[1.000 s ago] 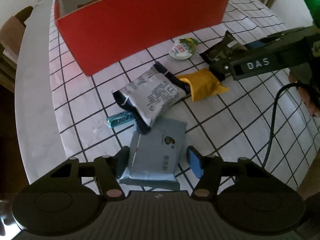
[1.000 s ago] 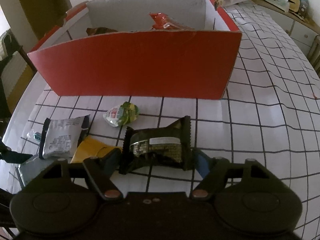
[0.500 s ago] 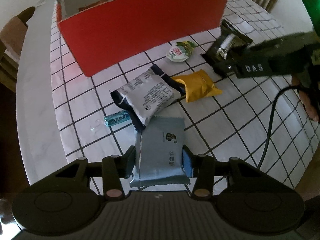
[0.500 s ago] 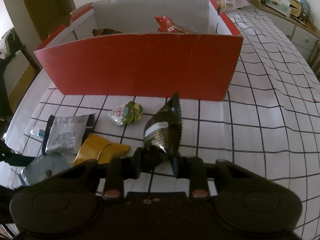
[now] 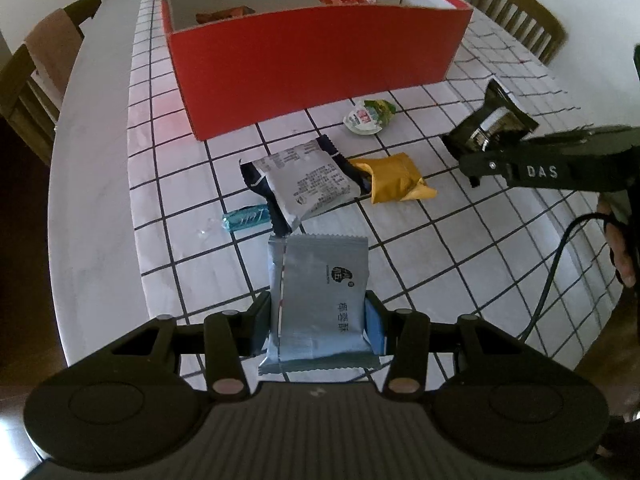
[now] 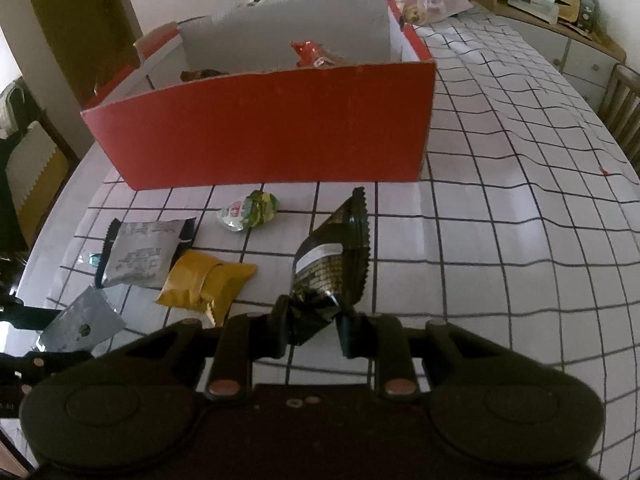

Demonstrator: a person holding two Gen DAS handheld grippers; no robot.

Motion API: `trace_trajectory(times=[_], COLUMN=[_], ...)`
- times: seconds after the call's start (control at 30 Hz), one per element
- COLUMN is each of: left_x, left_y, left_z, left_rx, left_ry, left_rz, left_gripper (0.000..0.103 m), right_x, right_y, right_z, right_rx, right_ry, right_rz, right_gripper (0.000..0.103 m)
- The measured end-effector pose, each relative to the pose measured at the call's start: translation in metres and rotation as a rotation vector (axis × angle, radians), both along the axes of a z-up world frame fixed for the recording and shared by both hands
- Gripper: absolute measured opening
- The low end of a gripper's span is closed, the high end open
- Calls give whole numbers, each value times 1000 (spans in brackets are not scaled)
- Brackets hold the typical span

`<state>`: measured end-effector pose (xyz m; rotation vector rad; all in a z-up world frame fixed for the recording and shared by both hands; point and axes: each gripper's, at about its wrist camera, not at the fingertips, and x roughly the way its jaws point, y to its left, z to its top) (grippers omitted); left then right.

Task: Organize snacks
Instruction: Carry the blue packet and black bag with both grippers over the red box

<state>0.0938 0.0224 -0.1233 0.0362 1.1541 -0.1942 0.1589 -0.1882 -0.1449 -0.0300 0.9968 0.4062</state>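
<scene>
left tool [image 5: 318, 322] clamping grey packet [image 5: 320, 300], right tool [image 6: 312, 326] pinching dark packet [image 6: 332, 264], red box [image 6: 264, 128] ahead

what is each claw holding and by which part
Left claw grips the grey-blue packet by its lower side edges; right claw pinches the dark packet by its bottom end.

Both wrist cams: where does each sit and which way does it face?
Left wrist: on the left gripper, facing the red box; its fingers clamp a grey packet; right gripper shows at right.
Right wrist: on the right gripper, facing the box, pinching a dark packet.
Shared: box, yellow packet, grey packet.
</scene>
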Motion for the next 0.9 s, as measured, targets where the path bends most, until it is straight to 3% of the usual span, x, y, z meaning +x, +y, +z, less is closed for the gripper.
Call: trace_trajectory(times=[0.4,0.9], left_x=[-13,6], left_y=[10,11], left_z=[41,94], left_rx=[-84,-82], left_ry=[-98,-241], left_rz=[77,145], left_gripper=[47,47], right_x=[-25,-20], right_y=[-5,4], right_z=[46,96], right_rx=[42,66], right_ry=[-79,-177], right_rz=[15,59], right_gripper=[22,22])
